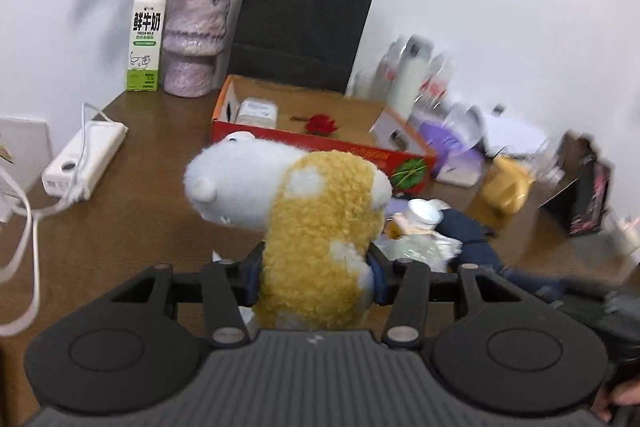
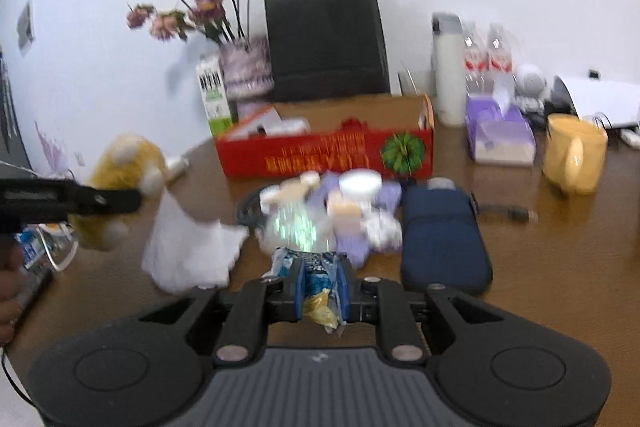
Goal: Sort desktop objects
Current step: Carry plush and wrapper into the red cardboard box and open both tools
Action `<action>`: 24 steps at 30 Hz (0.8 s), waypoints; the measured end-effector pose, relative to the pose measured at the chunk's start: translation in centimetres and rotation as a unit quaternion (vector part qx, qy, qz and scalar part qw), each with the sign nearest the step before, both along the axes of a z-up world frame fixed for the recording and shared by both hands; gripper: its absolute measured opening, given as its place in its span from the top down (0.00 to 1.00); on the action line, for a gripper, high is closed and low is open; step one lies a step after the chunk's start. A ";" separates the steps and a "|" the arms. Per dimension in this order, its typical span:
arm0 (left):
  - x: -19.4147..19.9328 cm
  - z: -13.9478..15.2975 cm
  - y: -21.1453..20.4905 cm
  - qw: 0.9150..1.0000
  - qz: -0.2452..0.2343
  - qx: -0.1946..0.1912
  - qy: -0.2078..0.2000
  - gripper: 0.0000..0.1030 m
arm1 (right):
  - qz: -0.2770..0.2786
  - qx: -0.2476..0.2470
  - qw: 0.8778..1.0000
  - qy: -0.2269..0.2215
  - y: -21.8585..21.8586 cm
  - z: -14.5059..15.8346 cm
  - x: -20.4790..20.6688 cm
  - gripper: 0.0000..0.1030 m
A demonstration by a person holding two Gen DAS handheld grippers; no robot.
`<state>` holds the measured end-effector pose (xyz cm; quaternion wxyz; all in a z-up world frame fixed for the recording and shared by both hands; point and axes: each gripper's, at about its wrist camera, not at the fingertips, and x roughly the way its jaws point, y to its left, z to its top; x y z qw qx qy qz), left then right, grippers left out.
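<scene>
While our left gripper (image 1: 316, 281) clamped its jaws on the fluffy yellow-and-white plush toy (image 1: 304, 211) above the brown counter (image 1: 132, 195), our right gripper (image 2: 322, 293) pinched a crinkly blue snack packet (image 2: 316, 281); we feared the packet slipping from that thin grip before the red cardboard box (image 2: 328, 151).

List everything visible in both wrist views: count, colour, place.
fluffy plush toy: 1, yellow and white, in left gripper
crinkled snack packet: 1, blue and yellow, in right gripper
open cardboard box: 1, red, desk centre
paper carrier bag: 1, black, behind box
milk carton: 1, white and green, back left
ceramic vase of dried flowers: 1, purple, beside carton
soft zip pouch: 1, navy, front of box
ceramic mug: 1, yellow, right
tissue pack: 1, lilac, right of box
insulated bottle: 1, white, back right
power bank: 1, white, left
left gripper: shut on toy
right gripper: shut on packet
</scene>
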<state>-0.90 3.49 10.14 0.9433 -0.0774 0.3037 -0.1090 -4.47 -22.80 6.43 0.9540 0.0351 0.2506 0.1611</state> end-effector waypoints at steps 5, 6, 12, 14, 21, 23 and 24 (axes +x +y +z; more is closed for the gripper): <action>7.3 3.9 -1.7 1.000 -0.026 -0.010 0.010 0.51 | 0.002 -0.017 0.999 -0.048 -0.4 4.6 5.1 0.85; 9.2 4.5 -2.3 1.000 -0.024 -0.008 0.011 0.51 | 0.001 -0.018 0.998 -0.052 -0.5 5.5 6.7 0.85; 22.7 5.1 -6.9 0.999 -0.018 0.026 0.038 0.51 | -0.015 -0.023 1.000 -0.015 0.0 8.5 20.4 0.85; 26.7 3.8 -8.4 0.997 -0.017 0.056 0.041 0.51 | -0.025 -0.032 0.999 0.013 0.2 8.0 25.2 0.85; 37.1 -2.0 -9.9 0.987 -0.004 0.093 0.129 0.51 | -0.045 -0.052 0.990 0.123 0.8 2.7 38.5 0.85; 38.3 -3.0 -9.8 0.987 0.001 0.099 0.123 0.45 | -0.050 -0.056 0.986 0.149 1.1 1.2 41.0 0.84; 38.8 -3.3 -9.7 0.988 0.001 0.099 0.120 0.41 | -0.048 -0.055 0.985 0.159 1.3 0.7 41.9 0.83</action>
